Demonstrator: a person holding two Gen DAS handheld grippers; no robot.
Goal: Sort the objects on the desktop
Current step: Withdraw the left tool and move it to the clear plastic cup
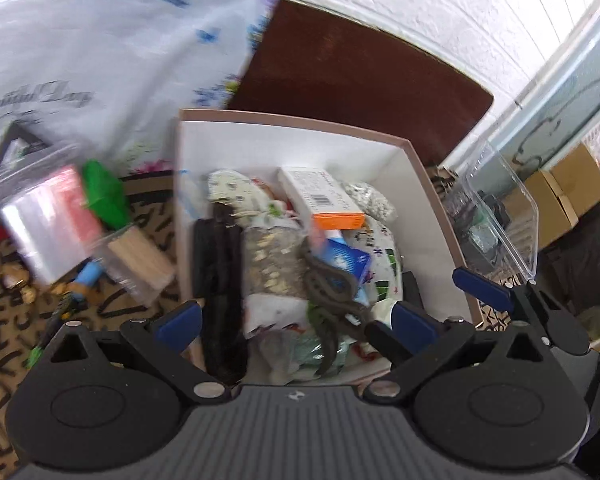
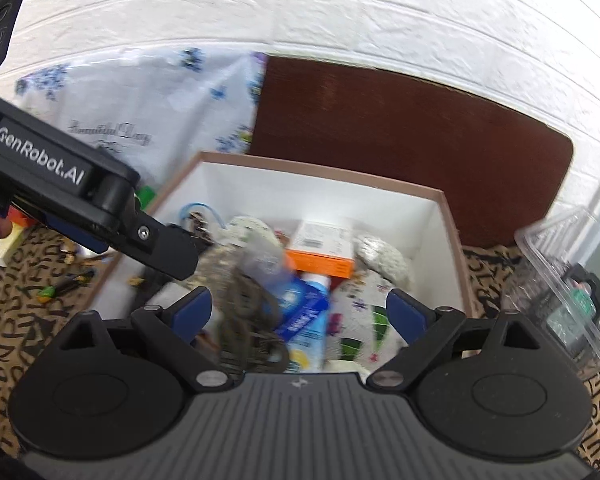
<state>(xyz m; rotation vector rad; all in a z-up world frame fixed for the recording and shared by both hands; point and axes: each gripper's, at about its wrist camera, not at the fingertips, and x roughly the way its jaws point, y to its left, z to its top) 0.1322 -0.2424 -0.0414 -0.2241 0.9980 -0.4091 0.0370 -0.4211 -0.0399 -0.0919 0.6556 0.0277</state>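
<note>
A white cardboard box (image 1: 428, 208) holds several items: an orange-and-white carton (image 1: 324, 196), a blue packet (image 1: 348, 260), a dark coiled cord (image 1: 332, 292), a black flat case (image 1: 220, 280) and patterned pouches. My left gripper (image 1: 296, 318) is open and empty just above the box's near side. My right gripper (image 2: 300, 312) is open and empty over the same box (image 2: 448, 248); the orange carton (image 2: 320, 256) and blue packet (image 2: 304, 312) lie between its fingers' line of sight. The left gripper's arm (image 2: 100, 208) reaches in from the left.
Left of the box on the letter-patterned cloth lie a clear plastic bag (image 1: 48, 220), a green object (image 1: 104, 196), a wooden block (image 1: 140, 258) and small toys. A clear plastic tray (image 1: 500, 216) stands right of the box. A brown board (image 1: 356, 76) leans on the white wall.
</note>
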